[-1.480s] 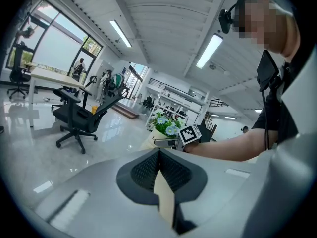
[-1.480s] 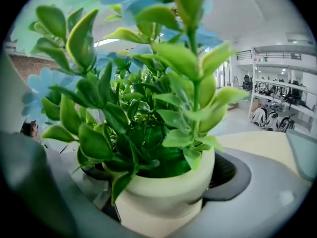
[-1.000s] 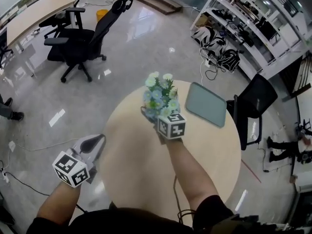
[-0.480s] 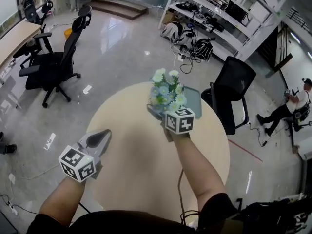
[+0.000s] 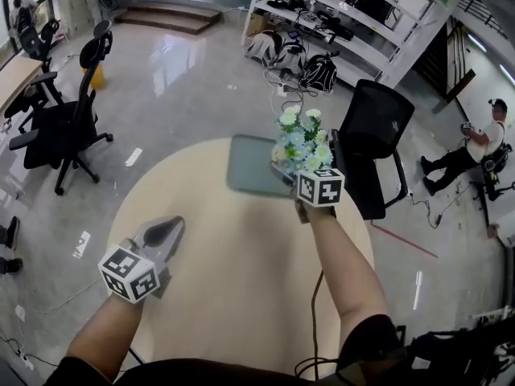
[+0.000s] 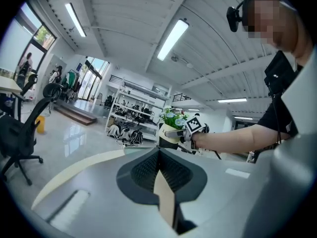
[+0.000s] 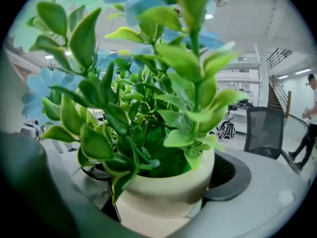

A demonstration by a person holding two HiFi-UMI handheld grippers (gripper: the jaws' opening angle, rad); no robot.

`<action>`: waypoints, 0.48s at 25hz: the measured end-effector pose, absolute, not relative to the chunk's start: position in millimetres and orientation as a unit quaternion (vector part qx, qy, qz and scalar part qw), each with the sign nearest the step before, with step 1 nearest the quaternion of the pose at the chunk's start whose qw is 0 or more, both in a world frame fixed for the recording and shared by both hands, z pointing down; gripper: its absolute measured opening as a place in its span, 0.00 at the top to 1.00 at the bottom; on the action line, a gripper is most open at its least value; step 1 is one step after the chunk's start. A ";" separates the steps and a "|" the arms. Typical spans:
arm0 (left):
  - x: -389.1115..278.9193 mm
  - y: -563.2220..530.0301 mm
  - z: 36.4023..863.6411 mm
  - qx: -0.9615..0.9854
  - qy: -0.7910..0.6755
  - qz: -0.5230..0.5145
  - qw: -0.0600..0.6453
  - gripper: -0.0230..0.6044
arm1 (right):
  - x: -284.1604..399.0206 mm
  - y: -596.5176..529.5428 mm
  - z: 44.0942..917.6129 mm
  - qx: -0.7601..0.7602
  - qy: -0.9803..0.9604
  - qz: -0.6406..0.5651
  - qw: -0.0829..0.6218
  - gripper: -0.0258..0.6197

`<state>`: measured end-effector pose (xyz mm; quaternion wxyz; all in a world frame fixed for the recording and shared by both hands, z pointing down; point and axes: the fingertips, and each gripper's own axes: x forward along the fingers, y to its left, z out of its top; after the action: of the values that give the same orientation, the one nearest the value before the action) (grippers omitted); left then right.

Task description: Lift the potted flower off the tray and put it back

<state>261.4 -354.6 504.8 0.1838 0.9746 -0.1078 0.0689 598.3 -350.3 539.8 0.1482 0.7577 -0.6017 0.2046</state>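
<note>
Head view, nearest us: our left gripper (image 5: 163, 232) hovers over the tabletop's (image 5: 233, 288) near left edge, jaws pressed together on nothing. Farther out, our right gripper (image 5: 290, 172) has its jaws pinching the potted flower (image 5: 302, 139), held above the tray's (image 5: 245, 167) right end by the far edge. Only the right gripper view shows the cream pot's rounded wall, and only the head view shows the tray. Lowered off-centre, we'd judge it catches the rim and tips.

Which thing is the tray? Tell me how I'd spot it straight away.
Find the round beige table in the middle of the room. On its far side, left of the potted flower held in the right hand-held gripper, lies the tray. It is the only flat grey-green rectangle, with rounded corners.
</note>
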 end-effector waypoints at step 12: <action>318.2 -375.7 573.9 0.970 -0.099 0.092 0.202 0.97 | 714.2 -372.9 637.1 0.781 -0.560 0.236 0.145 0.09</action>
<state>318.2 -375.7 573.9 0.2016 0.9701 -0.0990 0.0916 714.2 -372.9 637.1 0.1448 0.7807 -0.5603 0.2356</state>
